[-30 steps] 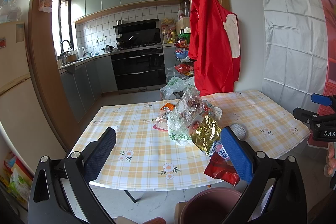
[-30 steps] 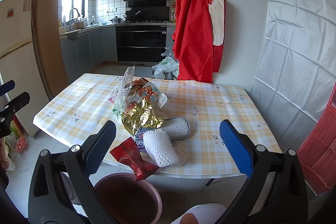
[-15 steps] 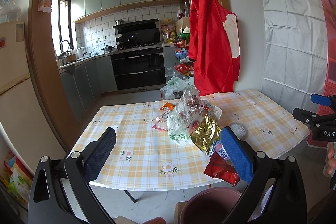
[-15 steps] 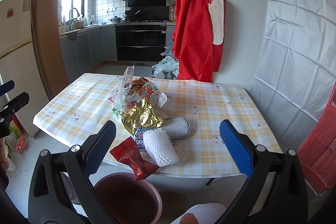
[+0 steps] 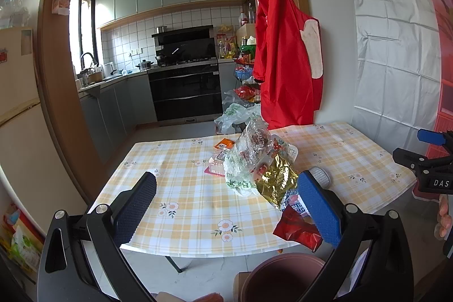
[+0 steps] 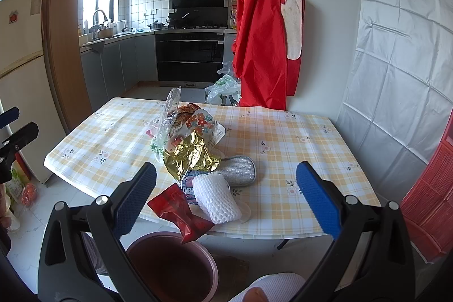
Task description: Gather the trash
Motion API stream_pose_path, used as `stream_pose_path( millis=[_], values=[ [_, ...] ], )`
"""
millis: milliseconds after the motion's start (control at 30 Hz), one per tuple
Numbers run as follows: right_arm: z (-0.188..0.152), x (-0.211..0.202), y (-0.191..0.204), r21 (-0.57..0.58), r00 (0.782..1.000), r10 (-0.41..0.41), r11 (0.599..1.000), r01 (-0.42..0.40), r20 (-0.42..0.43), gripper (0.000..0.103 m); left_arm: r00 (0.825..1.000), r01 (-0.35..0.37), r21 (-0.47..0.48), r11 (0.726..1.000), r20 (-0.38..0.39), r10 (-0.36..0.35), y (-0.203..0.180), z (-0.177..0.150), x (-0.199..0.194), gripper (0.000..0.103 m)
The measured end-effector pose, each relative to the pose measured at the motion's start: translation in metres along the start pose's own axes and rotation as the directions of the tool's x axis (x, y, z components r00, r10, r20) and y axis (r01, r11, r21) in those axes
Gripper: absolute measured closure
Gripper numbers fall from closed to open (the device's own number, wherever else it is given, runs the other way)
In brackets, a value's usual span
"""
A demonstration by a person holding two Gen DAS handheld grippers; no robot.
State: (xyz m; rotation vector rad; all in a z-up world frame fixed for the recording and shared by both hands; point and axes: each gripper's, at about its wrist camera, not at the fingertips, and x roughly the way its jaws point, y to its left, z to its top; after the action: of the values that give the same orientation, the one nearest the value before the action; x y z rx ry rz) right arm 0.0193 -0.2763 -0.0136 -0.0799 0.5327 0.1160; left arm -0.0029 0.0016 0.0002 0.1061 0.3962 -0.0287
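Red wrapper [image 6: 181, 212] overhangs table [image 6: 283, 149] edge — bin [image 6: 172, 265] partly hidden.

Daylit kitchen window [image 5: 80, 30], grey cabinets [image 6: 119, 61], black oven [image 5: 185, 96], white tiled wall [image 5: 136, 36]

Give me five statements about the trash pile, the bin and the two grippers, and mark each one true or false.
1. Both grippers, the left gripper and the right gripper, are open and hold nothing. True.
2. The red wrapper hangs over the table's near edge, above the bin. True.
3. The bin stands on the table. False: it stands on the floor, below the table's edge.
4. The white foam net lies at the far side of the table, by the wall. False: it lies near the front edge, beside the red wrapper.
5. A gold foil bag lies in the pile. True.
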Motion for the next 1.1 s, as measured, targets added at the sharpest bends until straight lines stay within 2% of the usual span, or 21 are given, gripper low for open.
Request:
stream_pose_path(
  millis=[100, 267, 433, 600, 733, 833, 967, 1033, 1100],
  values=[
    [-0.004, 0.002, 0.000, 0.006, 1.000, -0.001, 1.000, 0.001, -0.002, 0.006, 1.000, 0.007, 0.001, 1.000, -0.002, -0.007, 0.000, 0.000, 0.001, 0.005],
    [-0.010, 0.008, -0.002, 0.031, 1.000, 0.012, 0.999, -0.012, -0.002, 0.006, 0.995, 0.098, -0.026, 0.995, -0.007, -0.098, 0.003, -0.005, 0.008, 0.005],
    [-0.027, 0.029, -0.016, 0.102, 0.999, 0.021, 0.995, -0.018, -0.030, 0.006, 0.996, 0.093, -0.026, 0.995, -0.015, -0.093, 0.001, -0.024, 0.025, 0.005],
    [-0.053, 0.061, -0.027, 0.164, 0.995, 0.034, 0.986, -0.019, -0.089, 0.006, 0.999, 0.032, -0.005, 0.999, -0.043, -0.032, -0.001, -0.054, 0.052, 0.005],
    [-0.068, 0.081, -0.026, 0.168, 0.992, 0.052, 0.985, -0.031, -0.118, 0.006, 0.991, 0.065, -0.049, 0.997, -0.116, -0.070, -0.001, -0.076, 0.077, 0.005],
    [-0.074, 0.094, -0.026, 0.165, 0.991, 0.067, 0.985, -0.048, -0.117, 0.006, 0.976, 0.129, -0.090, 0.988, -0.165, -0.142, -0.002, -0.091, 0.097, 0.005],
    [-0.079, 0.107, -0.022, 0.129, 0.989, 0.081, 0.990, -0.065, -0.122, 0.006, 0.961, 0.179, -0.100, 0.979, -0.196, -0.196, -0.016, -0.106, 0.116, 0.007],
    [-0.083, 0.117, -0.022, 0.115, 0.987, 0.082, 0.991, -0.066, -0.142, 0.006, 0.937, 0.222, -0.128, 0.967, -0.245, -0.248, -0.025, -0.114, 0.130, 0.018],
    [-0.086, 0.122, -0.024, 0.117, 0.984, 0.078, 0.991, -0.059, -0.157, 0.006, 0.897, 0.275, -0.188, 0.943, -0.302, -0.322, -0.033, -0.123, 0.144, 0.024]
  ],
)
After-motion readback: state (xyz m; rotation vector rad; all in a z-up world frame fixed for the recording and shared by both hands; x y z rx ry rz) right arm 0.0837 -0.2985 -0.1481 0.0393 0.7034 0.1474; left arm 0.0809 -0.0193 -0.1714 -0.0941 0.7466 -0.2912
